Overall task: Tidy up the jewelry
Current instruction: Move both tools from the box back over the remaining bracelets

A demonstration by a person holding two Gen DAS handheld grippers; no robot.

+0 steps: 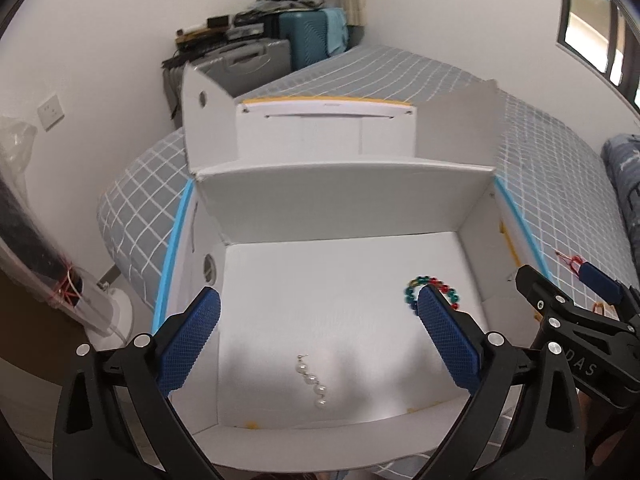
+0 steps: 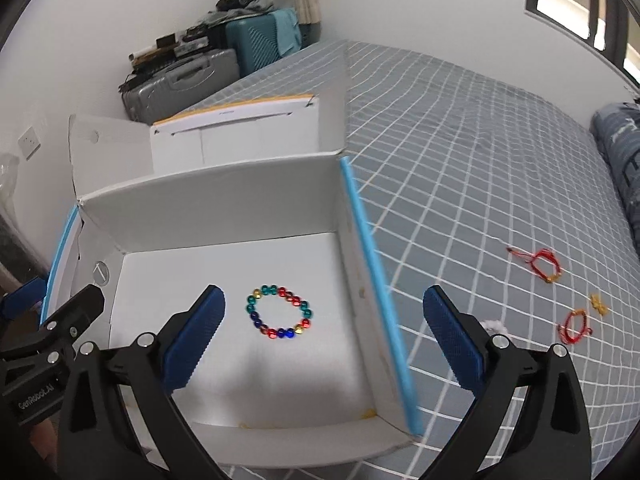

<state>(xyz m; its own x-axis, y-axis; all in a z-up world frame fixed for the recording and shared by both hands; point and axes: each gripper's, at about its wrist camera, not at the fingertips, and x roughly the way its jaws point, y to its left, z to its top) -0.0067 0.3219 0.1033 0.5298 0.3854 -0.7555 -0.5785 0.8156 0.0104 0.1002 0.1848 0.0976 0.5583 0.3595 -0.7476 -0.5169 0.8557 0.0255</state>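
An open white cardboard box (image 1: 344,200) (image 2: 208,196) sits on a grey checked bed. Inside lie a colourful bead bracelet (image 2: 279,312) (image 1: 412,286) and a pearl string (image 1: 312,380). My left gripper (image 1: 320,312) is open and empty above the box's front, over the pearl string. My right gripper (image 2: 324,308) is open and empty, straddling the box's right wall near the bead bracelet. On the bed to the right lie two red cord bracelets (image 2: 540,262) (image 2: 574,326) and a small gold piece (image 2: 599,304).
The bed cover (image 2: 480,160) stretches right and back. Suitcases (image 2: 192,76) and clutter stand against the far wall. A blue pillow or blanket (image 2: 620,152) lies at the right. The box's lid flaps (image 1: 456,124) stand up behind.
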